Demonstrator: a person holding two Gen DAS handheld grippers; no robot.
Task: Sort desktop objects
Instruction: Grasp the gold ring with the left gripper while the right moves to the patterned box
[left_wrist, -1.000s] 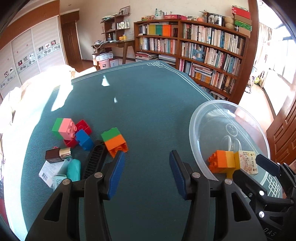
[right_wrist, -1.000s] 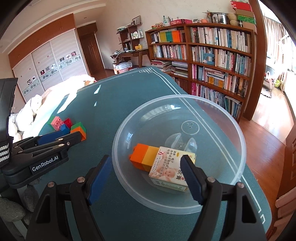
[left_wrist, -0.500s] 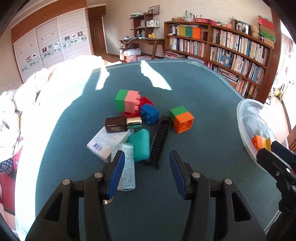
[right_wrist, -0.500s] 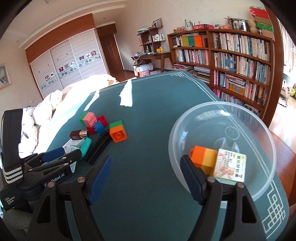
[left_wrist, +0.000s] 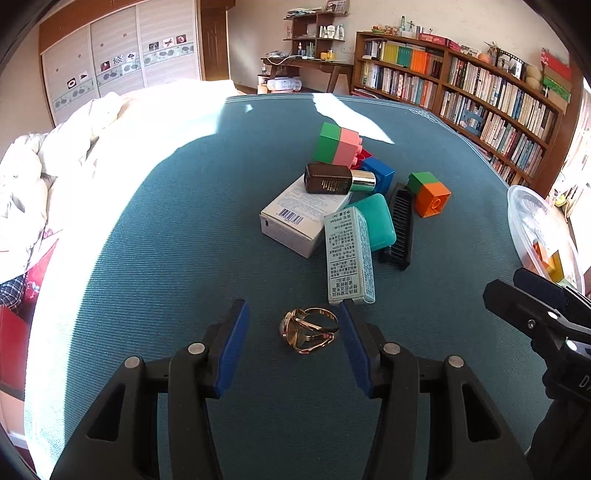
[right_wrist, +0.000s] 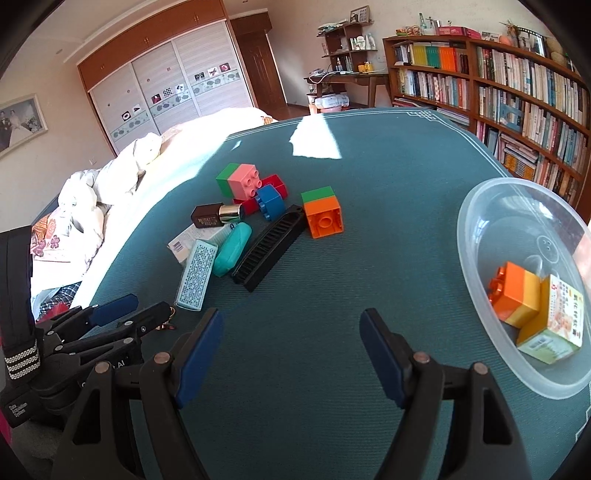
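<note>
My left gripper (left_wrist: 291, 325) is open, its blue pads either side of a gold ring-shaped clip (left_wrist: 309, 329) on the green table cloth. Just beyond lie a pale blue printed box (left_wrist: 349, 254), a teal case (left_wrist: 373, 221), a white carton (left_wrist: 301, 216), a brown bottle (left_wrist: 334, 180), a black comb (left_wrist: 399, 225) and toy bricks (left_wrist: 428, 193). My right gripper (right_wrist: 291, 350) is open and empty over bare cloth, left of the clear plastic bowl (right_wrist: 480, 236), which holds an orange-yellow brick (right_wrist: 515, 293) and a small carton (right_wrist: 557, 325).
The left gripper also shows in the right wrist view (right_wrist: 122, 317) at lower left. A green-pink brick (right_wrist: 238, 181), red and blue bricks (right_wrist: 271, 197) sit at the far side of the pile. White bedding lies past the table's left edge; bookshelves stand right.
My left gripper has swung left from the bowl and come down around the gold clip. My right gripper has pulled back left from over the bowl.
</note>
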